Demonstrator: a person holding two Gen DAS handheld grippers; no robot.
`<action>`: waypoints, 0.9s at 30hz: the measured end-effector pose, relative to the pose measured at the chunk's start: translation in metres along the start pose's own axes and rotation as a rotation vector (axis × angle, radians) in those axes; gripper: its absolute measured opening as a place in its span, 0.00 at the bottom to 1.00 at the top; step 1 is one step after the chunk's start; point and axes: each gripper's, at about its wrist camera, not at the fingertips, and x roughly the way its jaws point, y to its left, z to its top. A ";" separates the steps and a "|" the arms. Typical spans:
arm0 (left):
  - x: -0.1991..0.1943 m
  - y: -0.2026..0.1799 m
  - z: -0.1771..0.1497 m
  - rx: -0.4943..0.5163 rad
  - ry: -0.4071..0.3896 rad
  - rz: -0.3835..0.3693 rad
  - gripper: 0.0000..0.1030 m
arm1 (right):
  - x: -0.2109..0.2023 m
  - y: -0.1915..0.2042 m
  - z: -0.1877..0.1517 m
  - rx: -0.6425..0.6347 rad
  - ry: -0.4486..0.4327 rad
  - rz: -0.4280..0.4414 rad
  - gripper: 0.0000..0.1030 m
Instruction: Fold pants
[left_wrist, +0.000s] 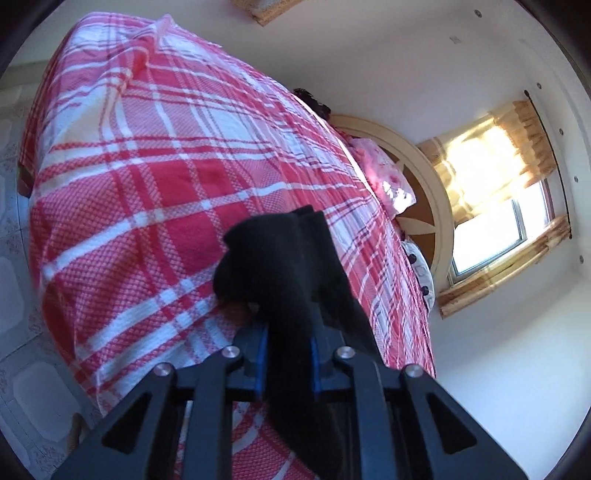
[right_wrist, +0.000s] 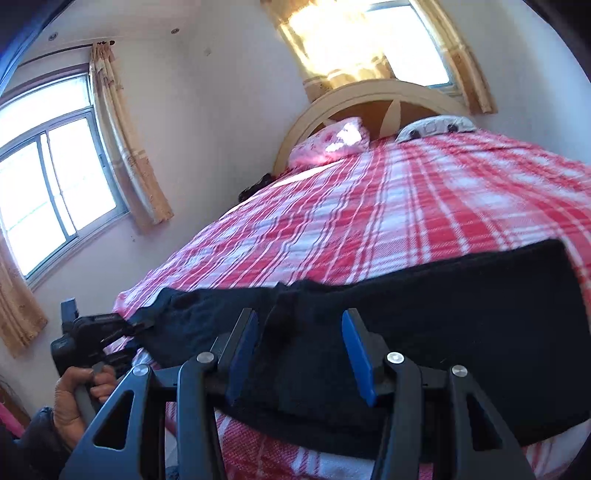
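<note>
Clearly, the left gripper (left_wrist: 286, 363) was closed on a bunch of the pants (right_wrist: 424, 332), whose dark cloth ran up between its blue pads and hung over them in the lower middle of the left wrist view. The right gripper (right_wrist: 301, 354) stood half open; its blue pads were on both sides of the cloth in the lower middle of the right wrist view, but they did not press on it.

The main risk, in my judgement, was that the left gripper held only a thick fold near one edge. If that hand lifted or pulled quickly, the cloth could slip out or drag the whole garment across the bed (right_wrist: 406, 206), and the fold would become crooked. The right gripper could also close on more than one layer, because the layers lay on each other there.

The pants were black, soft and slightly fuzzy, lying as a wide band across the lower part of the right wrist view on the red and white checked cover, near the front edge of the bed. A hand (right_wrist: 74, 395) held the left gripper at the lower left.
</note>
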 end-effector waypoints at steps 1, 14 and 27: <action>-0.001 -0.003 0.000 0.021 -0.005 -0.002 0.17 | -0.004 0.000 0.003 -0.003 -0.019 -0.031 0.49; -0.017 -0.134 -0.030 0.507 -0.016 -0.238 0.16 | -0.019 -0.071 0.021 0.218 0.023 -0.067 0.74; -0.004 -0.254 -0.217 1.008 0.296 -0.646 0.16 | -0.101 -0.158 0.009 0.466 -0.114 -0.027 0.74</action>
